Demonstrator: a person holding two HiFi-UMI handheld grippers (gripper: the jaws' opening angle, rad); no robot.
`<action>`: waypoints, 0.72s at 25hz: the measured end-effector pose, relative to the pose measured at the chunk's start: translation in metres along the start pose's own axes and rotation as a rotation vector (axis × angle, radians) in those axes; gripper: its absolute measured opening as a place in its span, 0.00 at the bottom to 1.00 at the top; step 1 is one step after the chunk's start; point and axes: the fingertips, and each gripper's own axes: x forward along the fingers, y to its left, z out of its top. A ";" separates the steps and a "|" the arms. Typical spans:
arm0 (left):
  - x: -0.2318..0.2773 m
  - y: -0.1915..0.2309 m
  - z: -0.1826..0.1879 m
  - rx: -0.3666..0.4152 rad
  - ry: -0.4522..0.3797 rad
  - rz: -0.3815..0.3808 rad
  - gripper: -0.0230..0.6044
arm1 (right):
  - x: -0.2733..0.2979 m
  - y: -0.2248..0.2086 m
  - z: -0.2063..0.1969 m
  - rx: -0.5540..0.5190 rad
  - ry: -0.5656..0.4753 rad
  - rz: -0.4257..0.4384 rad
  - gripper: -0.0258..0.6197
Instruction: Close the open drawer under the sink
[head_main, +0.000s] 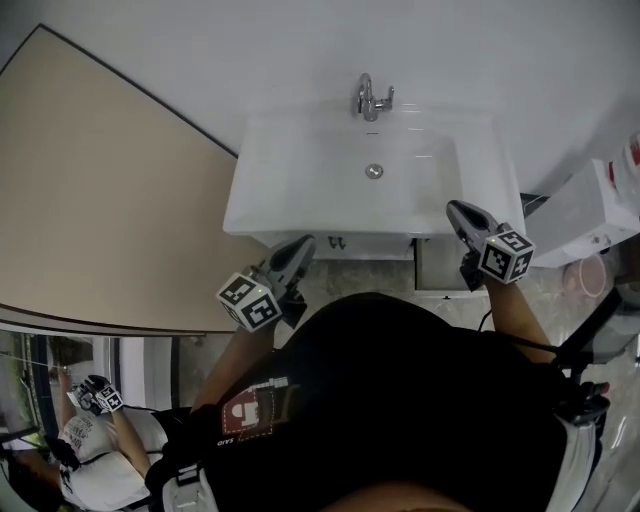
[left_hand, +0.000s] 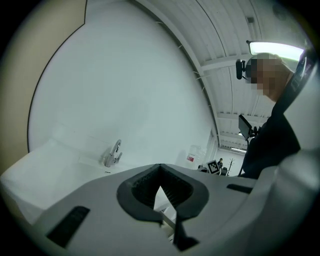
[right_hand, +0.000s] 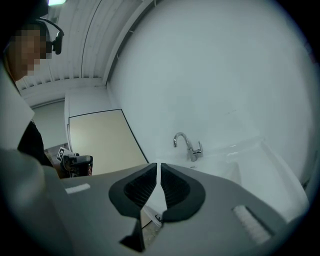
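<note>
Sink with drain, faucet behind

Faucet on sink — rear, drawer beneath

The head view looks steeply down on the white sink from close above. Both gripper views look about level past their jaws, sharing the faucet beyond them.
</note>
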 end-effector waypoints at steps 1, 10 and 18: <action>0.002 0.001 -0.001 0.000 0.008 -0.009 0.02 | -0.001 -0.001 -0.001 0.005 -0.005 -0.008 0.04; 0.055 0.059 0.006 -0.013 0.111 -0.217 0.02 | 0.005 -0.029 -0.011 0.054 -0.038 -0.233 0.04; 0.089 0.091 0.013 -0.001 0.260 -0.435 0.02 | -0.003 -0.017 -0.027 0.131 -0.120 -0.432 0.04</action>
